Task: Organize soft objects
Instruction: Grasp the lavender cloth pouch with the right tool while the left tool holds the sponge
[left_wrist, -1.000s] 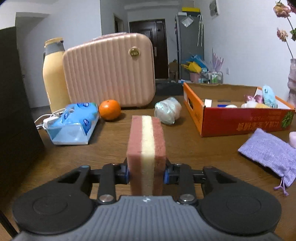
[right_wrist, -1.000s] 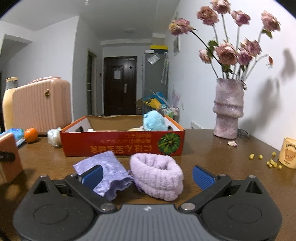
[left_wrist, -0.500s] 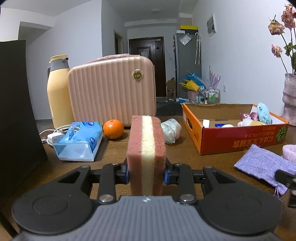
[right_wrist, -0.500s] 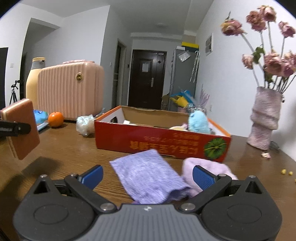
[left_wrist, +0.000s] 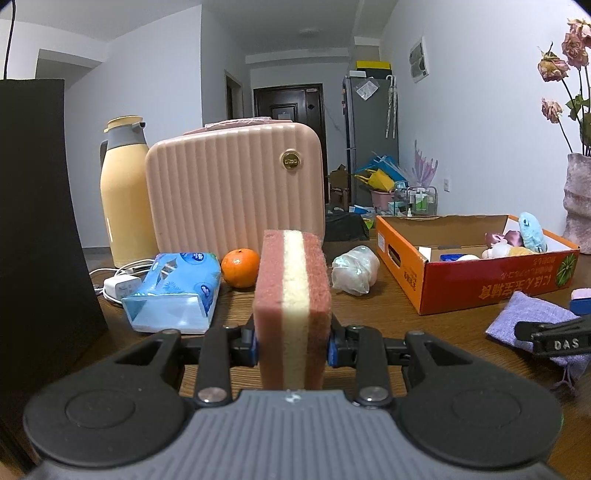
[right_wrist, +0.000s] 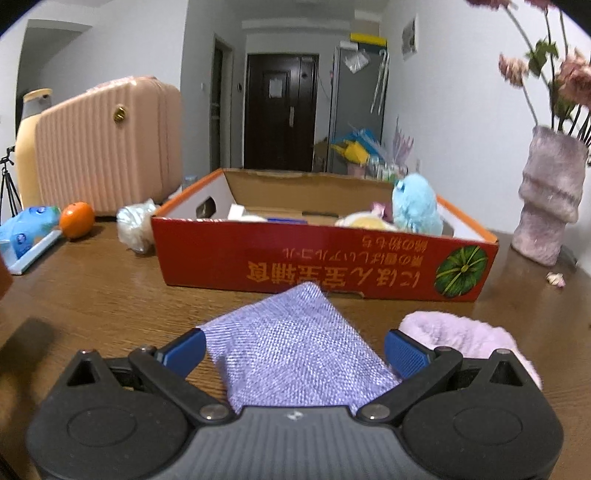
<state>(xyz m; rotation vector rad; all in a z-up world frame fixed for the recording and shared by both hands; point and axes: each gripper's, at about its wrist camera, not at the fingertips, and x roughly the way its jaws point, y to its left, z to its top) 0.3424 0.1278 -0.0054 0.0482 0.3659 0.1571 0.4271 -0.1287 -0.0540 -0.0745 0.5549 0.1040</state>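
My left gripper (left_wrist: 292, 341) is shut on a pink-and-cream sponge (left_wrist: 291, 306), held upright above the wooden table (left_wrist: 388, 306). My right gripper (right_wrist: 293, 349) stands open over a flat lilac woven pouch (right_wrist: 291, 343), which lies between its blue pads without being pressed. A fluffy lilac wristband (right_wrist: 465, 332) lies just right of the pouch. Behind them sits the orange cardboard box (right_wrist: 325, 258), holding a light-blue plush toy (right_wrist: 415, 210) and other soft items. In the left wrist view the box (left_wrist: 480, 280) is at the right, with the pouch (left_wrist: 524, 323) and a finger of the right gripper below it.
A pink ribbed case (left_wrist: 236, 188), a yellow thermos (left_wrist: 123, 199), a blue tissue pack (left_wrist: 173, 291), an orange (left_wrist: 240, 267) and a crinkled plastic bundle (left_wrist: 354, 271) stand at the back left. A dark panel (left_wrist: 37, 221) blocks the far left. A pink vase (right_wrist: 546, 199) with flowers stands right.
My right gripper has swung left, from straddling the wristband to straddling the pouch. My left gripper has lifted slightly with the sponge, and the right gripper's finger has come into its view.
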